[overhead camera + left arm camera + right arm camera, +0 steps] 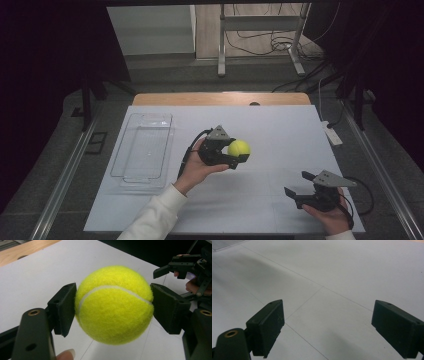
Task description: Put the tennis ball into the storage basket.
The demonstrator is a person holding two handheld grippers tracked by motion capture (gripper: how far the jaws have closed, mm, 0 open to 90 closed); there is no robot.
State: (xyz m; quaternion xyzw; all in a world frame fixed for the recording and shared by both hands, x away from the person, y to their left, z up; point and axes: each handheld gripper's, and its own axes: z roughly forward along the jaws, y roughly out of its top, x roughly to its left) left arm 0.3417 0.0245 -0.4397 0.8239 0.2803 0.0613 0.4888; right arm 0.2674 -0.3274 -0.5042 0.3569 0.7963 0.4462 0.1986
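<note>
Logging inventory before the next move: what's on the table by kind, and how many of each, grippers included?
Tennis ball, yellow, held off the table between the left gripper's pads: 1
Clear plastic tray, at the table's left: 1
Grippers: 2, namely the left gripper and the right gripper, whose jaws stand open with nothing between them
Total: 4
</note>
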